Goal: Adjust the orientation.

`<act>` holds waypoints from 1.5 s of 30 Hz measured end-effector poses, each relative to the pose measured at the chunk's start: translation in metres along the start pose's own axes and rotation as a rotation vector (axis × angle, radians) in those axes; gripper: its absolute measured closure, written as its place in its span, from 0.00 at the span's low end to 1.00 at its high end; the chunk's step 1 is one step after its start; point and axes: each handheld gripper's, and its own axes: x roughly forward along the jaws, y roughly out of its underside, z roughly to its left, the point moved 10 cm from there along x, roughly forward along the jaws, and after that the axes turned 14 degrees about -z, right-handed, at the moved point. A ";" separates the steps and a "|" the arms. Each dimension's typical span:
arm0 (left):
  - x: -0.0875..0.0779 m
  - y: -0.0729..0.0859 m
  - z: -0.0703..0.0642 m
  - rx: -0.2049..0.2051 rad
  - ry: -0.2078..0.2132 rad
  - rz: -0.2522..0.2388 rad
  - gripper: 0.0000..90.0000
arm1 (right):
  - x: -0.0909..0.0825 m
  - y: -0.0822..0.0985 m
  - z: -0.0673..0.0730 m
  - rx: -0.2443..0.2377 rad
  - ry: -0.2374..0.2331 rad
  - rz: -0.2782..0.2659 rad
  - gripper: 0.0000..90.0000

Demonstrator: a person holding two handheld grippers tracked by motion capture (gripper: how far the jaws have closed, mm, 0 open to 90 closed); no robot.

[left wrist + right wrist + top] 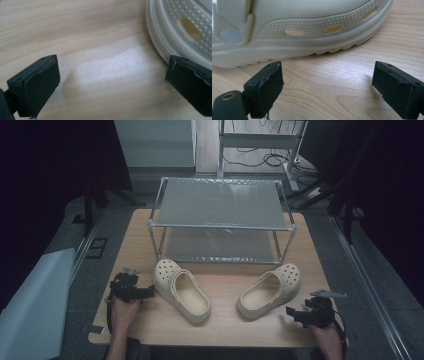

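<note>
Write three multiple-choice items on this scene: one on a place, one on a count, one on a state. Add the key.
1. Where is the two-tier metal rack?
A. behind the clogs
B. on the floor
C. in a hand

2. How many cream foam clogs lie on the wooden table?
A. one
B. two
C. four

3. How do the left tongs stand?
A. shut on a clog
B. open
C. shut on the rack

Key: A, it stands at the table's far side; B, left clog and right clog; B, bare wood between the jaws.

Dim room; grey floor [60, 235]; wooden table [220, 320]; dark curtains [50, 165]; cables on floor [265, 157].
</note>
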 end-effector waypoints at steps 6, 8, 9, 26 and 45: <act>0.018 -0.016 -0.016 0.036 0.027 -0.006 0.01 | 0.000 0.000 0.000 0.000 -0.002 0.001 0.11; 0.024 -0.020 -0.024 0.046 0.042 -0.006 0.02 | 0.000 0.000 0.000 0.000 -0.002 0.003 0.11; 0.026 -0.021 -0.028 0.054 0.055 -0.002 0.02 | 0.000 0.000 0.000 0.000 -0.002 0.003 0.11; -0.047 -0.019 -0.065 -0.002 0.196 -0.082 0.03 | -0.002 -0.001 -0.001 0.014 -0.007 -0.012 0.11; -0.046 -0.017 -0.141 0.123 0.276 -0.041 0.00 | -0.002 0.000 0.000 0.011 -0.011 -0.009 0.14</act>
